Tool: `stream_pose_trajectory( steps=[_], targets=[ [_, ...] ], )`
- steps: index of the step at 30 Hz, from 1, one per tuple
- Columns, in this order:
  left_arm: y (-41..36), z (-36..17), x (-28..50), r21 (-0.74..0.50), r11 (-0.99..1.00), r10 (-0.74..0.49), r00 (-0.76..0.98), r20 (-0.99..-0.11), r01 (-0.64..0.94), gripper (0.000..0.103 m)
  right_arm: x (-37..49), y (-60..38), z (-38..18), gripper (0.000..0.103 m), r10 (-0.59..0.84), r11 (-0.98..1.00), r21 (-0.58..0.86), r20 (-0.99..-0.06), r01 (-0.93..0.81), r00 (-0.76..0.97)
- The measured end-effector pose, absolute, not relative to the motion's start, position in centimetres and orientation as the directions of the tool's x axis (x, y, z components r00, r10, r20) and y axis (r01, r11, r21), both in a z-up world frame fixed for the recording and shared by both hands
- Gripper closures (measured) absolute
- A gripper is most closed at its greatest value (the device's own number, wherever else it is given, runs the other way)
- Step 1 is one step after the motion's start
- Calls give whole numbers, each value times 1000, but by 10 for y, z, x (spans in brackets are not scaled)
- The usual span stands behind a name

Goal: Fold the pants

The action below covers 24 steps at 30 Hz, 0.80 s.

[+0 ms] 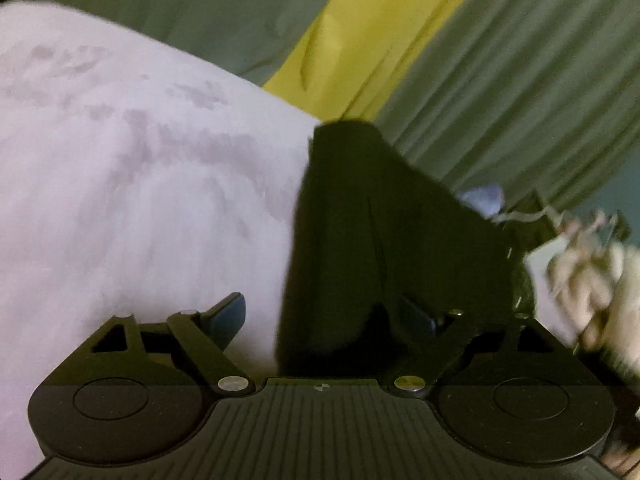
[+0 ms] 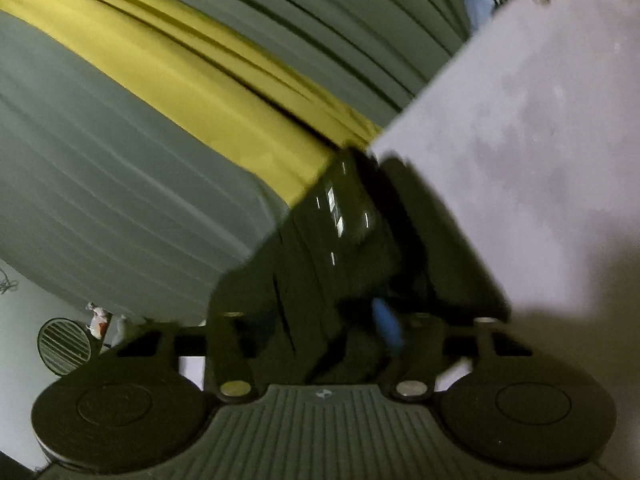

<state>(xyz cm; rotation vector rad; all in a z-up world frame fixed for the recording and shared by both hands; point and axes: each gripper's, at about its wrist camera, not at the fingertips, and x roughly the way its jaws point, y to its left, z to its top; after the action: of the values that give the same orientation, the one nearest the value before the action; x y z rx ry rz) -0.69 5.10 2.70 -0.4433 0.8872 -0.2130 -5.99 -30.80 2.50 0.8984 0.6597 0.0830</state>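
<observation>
- Your left tool [image 1: 324, 316] is wide: its blue pad [image 1: 228, 316] on one side stands clear over the lavender sheet [image 1: 120, 160], well apart from the cloth
- The black pants [image 1: 360, 220] rise up inside that gap, crowded against the far finger, which is hidden behind the cloth; nothing is pinched on this side that I can see
- Over on your right tool [image 2: 352, 312] the gap is narrow, with the dark cloth of the pants [image 2: 256, 280] bunched up against the blue pad [image 2: 386, 324], and it reads as a pinch, though blur smears the edges
- So where are the pants? Lifted off the sheet at this end, standing up in front of the green and yellow curtains [image 2: 180, 80], straight ahead of both tools
- In the left wrist view the cloth runs away up and to the right, toward your other hand [image 1: 580, 264] at the frame's edge, so I judge the long axis to stretch from tool to tool
- The relation that counts: the cloth sits off-centre in the left tool, hugging one finger, while the right one is nearer to a real hold
- My read for the next move: shift the left tool sideways so the cloth sits mid-gap before you close
- The rest of the pants is out of sight, so I cannot tell how far the fold has got
</observation>
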Motion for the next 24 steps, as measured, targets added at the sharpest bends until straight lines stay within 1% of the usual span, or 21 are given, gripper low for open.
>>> stream_pose_trajectory(
  steps=[2,4,6,7,8,14,15,17,18,19,22,24],
  targets=[
    [47,28,-13,-431,902,-346,613,-710,10,14,-61,-299,30,58,335,634,751,-485,188,808],
    [46,27,-17,-452,892,-361,596,-717,-3,14,-63,-299,35,57,365,623,764,-473,167,802],
    [47,25,-21,-496,868,-394,582,-712,-19,14,-55,-288,37,57,339,664,721,-526,198,780],
    [48,24,-24,-509,860,-401,579,-710,-29,14,-49,-283,36,54,311,690,690,-557,219,770],
    [48,22,-27,-512,858,-399,579,-711,-38,14,-44,-279,34,54,280,709,661,-583,245,762],
    [56,16,-42,-491,868,-362,575,-734,-80,13,-35,-275,7,53,298,581,743,-576,334,761],
    [58,15,-45,-485,870,-357,571,-740,-85,13,-34,-273,5,54,297,570,748,-573,339,764],
    [60,15,-49,-471,878,-344,571,-745,-86,13,-34,-273,5,69,274,567,740,-583,361,765],
    [61,16,-50,-464,882,-335,577,-745,-86,13,-35,-273,7,90,249,584,725,-589,366,768],
    [62,18,-52,-456,886,-325,586,-742,-86,13,-36,-272,10,90,241,604,716,-584,351,775],
    [62,21,-51,-432,899,-305,601,-739,-76,13,-53,-264,31,91,216,673,694,-515,255,829],
    [63,20,-48,-428,901,-301,599,-742,-77,13,-58,-262,31,91,205,702,678,-487,220,849]
  ],
)
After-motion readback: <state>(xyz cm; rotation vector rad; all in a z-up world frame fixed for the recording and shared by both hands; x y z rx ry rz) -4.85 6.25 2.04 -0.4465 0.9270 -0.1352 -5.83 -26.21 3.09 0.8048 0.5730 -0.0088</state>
